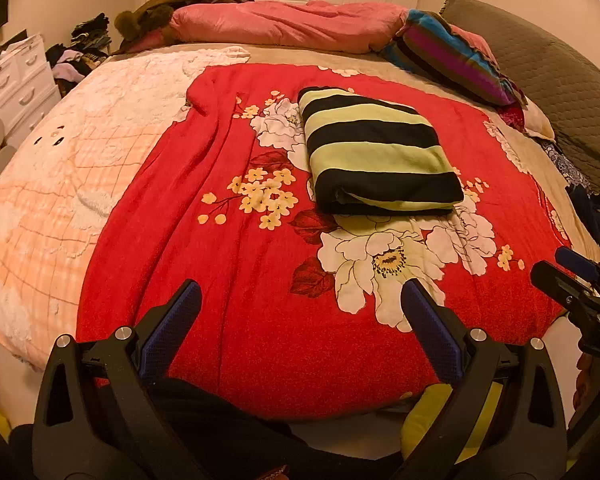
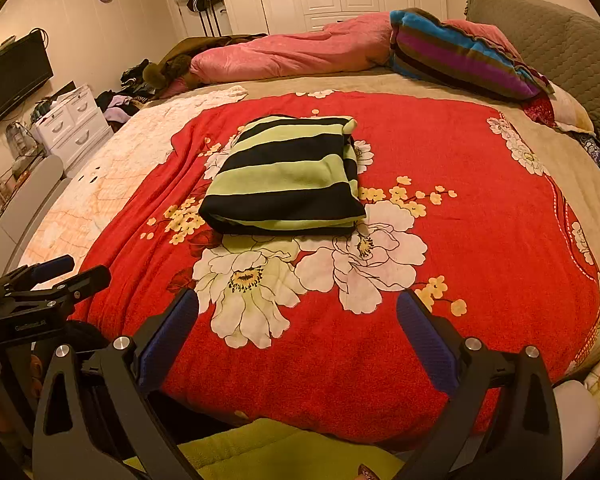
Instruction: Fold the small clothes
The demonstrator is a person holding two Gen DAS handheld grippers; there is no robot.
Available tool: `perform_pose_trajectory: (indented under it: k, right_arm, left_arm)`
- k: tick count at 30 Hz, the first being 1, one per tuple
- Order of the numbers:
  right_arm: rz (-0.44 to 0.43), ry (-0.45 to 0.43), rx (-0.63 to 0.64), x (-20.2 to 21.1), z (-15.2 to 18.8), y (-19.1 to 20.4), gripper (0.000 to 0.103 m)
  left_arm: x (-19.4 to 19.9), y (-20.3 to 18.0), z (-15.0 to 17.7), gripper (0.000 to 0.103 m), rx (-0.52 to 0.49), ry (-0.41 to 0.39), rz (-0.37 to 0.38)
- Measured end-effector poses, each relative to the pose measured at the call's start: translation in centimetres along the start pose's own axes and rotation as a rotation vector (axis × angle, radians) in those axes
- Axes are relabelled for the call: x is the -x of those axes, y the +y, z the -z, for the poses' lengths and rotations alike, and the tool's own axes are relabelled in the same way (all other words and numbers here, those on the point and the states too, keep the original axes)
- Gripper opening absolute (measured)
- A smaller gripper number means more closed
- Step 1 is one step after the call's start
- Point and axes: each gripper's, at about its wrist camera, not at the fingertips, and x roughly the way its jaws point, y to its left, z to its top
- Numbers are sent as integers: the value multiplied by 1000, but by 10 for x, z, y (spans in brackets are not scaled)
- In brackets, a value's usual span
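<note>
Both grippers — left gripper [image 1: 300, 320], right gripper [image 2: 298, 328] — hang wide open and empty near the bed edge, well apart from the striped garment [image 1: 376, 152], apparently folded on the red blanket [image 1: 240, 340].

Edges and folds hide things

The striped garment [image 1: 376, 148] hides its inner layers; the right tool [image 1: 572, 276] is cut off at the frame's edge.

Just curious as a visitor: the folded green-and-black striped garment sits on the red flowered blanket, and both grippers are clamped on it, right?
Not quite. The striped garment does lie folded on the red blanket, but both wrist views show the left gripper and right gripper open and well short of it.
</note>
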Motion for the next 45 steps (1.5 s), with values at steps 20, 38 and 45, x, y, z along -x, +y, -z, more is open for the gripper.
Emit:
perform_pose_trajectory:
  k: [20, 38, 45]
  right_arm:
    - [0, 2, 7, -2, -1, 2, 99]
    - [1, 2, 9, -2, -1, 2, 99]
    - [7, 5, -4, -2, 1, 0, 99]
  left_arm:
    - [1, 4, -1, 94, 4, 1, -5]
    - [1, 3, -1, 94, 4, 2, -4]
    - [-1, 8, -1, 94, 11, 21, 24]
